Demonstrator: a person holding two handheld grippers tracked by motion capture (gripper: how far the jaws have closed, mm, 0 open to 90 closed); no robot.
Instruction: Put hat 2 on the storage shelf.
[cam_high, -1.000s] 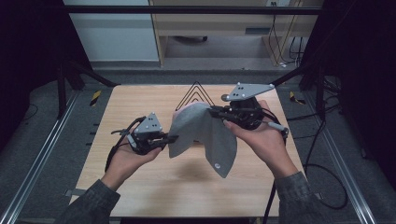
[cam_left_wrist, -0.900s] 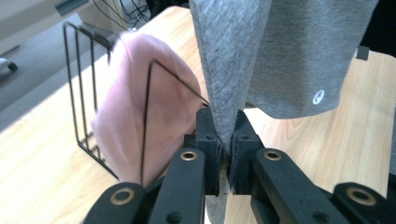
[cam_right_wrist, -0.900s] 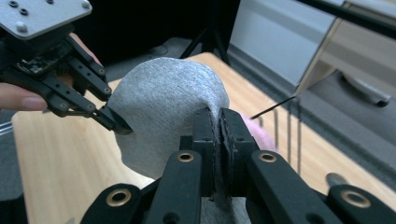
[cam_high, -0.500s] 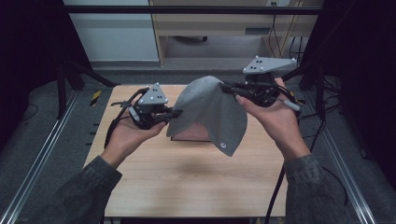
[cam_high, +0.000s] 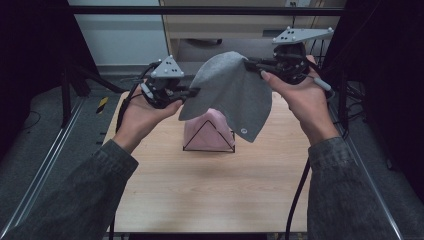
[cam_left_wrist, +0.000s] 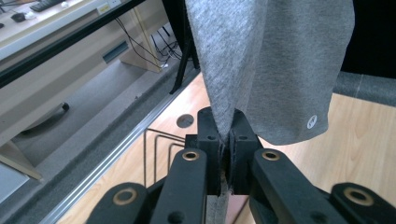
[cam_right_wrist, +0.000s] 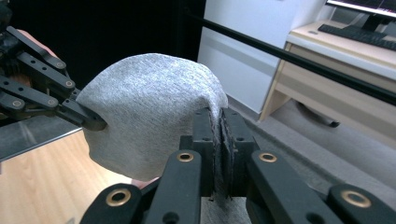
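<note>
Grey cloth (cam_high: 234, 95): soft knitted jersey, matte, with fine grain; it is held up in the air above the far middle of the table, between the two grippers. Its top makes a rounded dome and its lower edge is curved.
Small mark: a little round white logo (cam_high: 244, 130) sits near the lowest corner of the cloth, on the right side.
Left gripper (cam_high: 192, 91): black jaws closed tight on the left edge of the grey cloth; in the left gripper view the fabric is pinched in a thin fold between the pads (cam_left_wrist: 227, 140).
Right gripper (cam_high: 248, 65): jaws also closed on the cloth, at its upper right edge, higher than the left gripper; the fabric wrinkles where it goes between the pads (cam_right_wrist: 218, 140).
Direction of cloth: the held edge runs on a slope from lower left up to upper right; the free part hangs down and points to the table, with the long axis about vertical.
Wire stand (cam_high: 209, 137): thin black metal bent to a triangle, standing on the table under the cloth.
Pink cloth (cam_high: 205, 131): smooth pink fabric draped over the wire stand; the hanging grey corner is in front of its right side.
Table (cam_high: 210, 195): light wood, flat, with straight edges; the near half is bare and gives free room.
Sides: dark metal rails and grey floor lie just beside both long edges of the table.
</note>
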